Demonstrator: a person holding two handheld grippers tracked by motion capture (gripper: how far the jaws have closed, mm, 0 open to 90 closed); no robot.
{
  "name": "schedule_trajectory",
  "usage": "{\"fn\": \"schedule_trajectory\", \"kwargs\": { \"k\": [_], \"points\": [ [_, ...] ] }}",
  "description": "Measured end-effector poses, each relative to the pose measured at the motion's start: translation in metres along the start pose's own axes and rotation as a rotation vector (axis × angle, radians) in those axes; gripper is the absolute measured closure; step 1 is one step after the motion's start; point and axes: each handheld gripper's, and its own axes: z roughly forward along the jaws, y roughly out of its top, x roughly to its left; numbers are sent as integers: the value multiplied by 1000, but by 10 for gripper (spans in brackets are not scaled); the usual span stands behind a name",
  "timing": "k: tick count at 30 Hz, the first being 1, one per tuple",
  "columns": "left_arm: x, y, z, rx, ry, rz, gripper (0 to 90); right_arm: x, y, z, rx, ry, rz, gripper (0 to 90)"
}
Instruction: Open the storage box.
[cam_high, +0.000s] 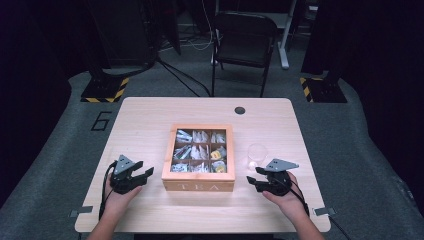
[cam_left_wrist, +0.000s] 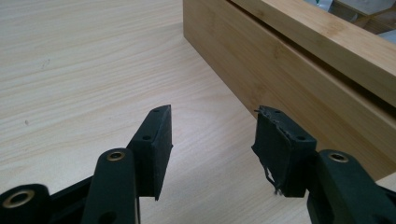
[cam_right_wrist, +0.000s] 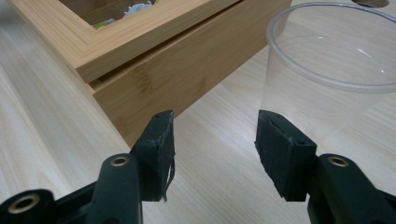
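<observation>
High view, table: a pale wooden table (cam_high: 150, 120) with rounded corners and a fine straight grain stood on grey carpet; a small dark round fitting (cam_high: 240, 110) sat near its far edge.
High view, tea box: a square bamboo tea box (cam_high: 198, 186) lay at the middle of the table, the letters TEA on its near wall, its glazed lid down; through the pane showed a grid of compartments packed with crinkled pale and yellow sachets.
High view, cup: a clear plastic cup (cam_high: 256, 156), round and thin-walled, stood upright just beside the box's right wall.
High view, left gripper: the left gripper (cam_high: 142, 176), black and angular with a grey three-cornered plate on top, was held in a hand left of the box, pointing toward its left wall, apart from it.
High view, right gripper: the right gripper (cam_high: 254, 179) sat in the other hand, near the box's front right corner and just short of the cup.
Left gripper view, jaws: two blocky black jaws with worn, frayed pads stood apart, only bare table between them; the box's smooth wall and lid seam ran slantwise just beyond the right jaw.
Right gripper view, jaws: the jaws stood apart with nothing between them; the box corner lay ahead to the left, the cup's glossy wall ahead to the right, neither touched.
</observation>
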Motion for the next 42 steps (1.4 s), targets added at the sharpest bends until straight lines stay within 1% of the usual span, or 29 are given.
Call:
{"fn": "schedule_trajectory", "kwargs": {
  "k": [2,3,4,5,7,9,10,13,17,18,19,20,21,23,24,25,26,28,30,32,33,35,36,42],
  "points": [
    [-1,1,-1,-5,-5,0,473,1,1,0,-1,4,4,468],
    [-1,1,-1,-8,-5,1,475,2,1,-1,-4,6,-2,468],
    [-2,1,-1,-15,-3,-6,475,2,2,-1,-9,6,-4,468],
    [-2,1,-2,-9,-11,-5,475,2,2,-2,-10,3,-8,470],
    [-3,1,-3,-10,-13,-9,472,4,2,-2,-10,19,0,488],
    [-4,2,-4,-12,-9,-13,461,5,3,-1,-8,23,-10,489],
    [-4,1,-4,-25,-2,-18,459,6,3,-1,-7,23,-15,490],
    [-5,2,-6,-29,-4,-23,455,9,4,0,-1,25,-25,490],
    [-5,2,-6,-33,-9,-23,443,13,5,0,-12,47,-25,494],
    [-6,2,-6,-37,-6,-24,440,14,6,1,-21,61,-25,494],
    [-7,2,-7,-39,-6,-25,438,15,6,0,-22,68,-30,496],
    [-7,2,-8,-32,-13,-22,435,18,6,0,-21,72,-34,498],
    [-8,2,-8,-39,-10,-16,435,20,7,0,-23,82,-42,499],
    [-10,1,-9,-37,-4,-11,436,23,8,1,-21,90,-49,507],
    [-10,1,-9,-45,-1,-9,436,25,8,1,-22,98,-54,517],
    [-10,2,-10,-35,-6,-4,437,25,8,2,-22,107,-60,540],
    [-10,2,-10,-40,-4,-4,443,26,9,2,-13,125,-65,574],
    [-11,1,-11,-41,-3,-12,455,27,9,3,-6,151,-74,627],
    [-11,0,-11,-41,-9,-15,460,31,9,4,4,173,-74,646],
    [-12,-1,-11,-47,-7,-9,468,33,9,5,10,181,-86,646],
    [-12,0,-12,-43,-12,-4,469,35,9,5,13,175,-92,646],
    [-12,-1,-12,-50,-13,-8,469,36,11,8,6,182,-96,645],
    [-12,-1,-12,-51,-9,-7,469,38,11,9,6,182,-84,645],
    [-10,-3,-11,-52,-7,-16,466,42,13,16,10,200,-79,644]
  ]
}}
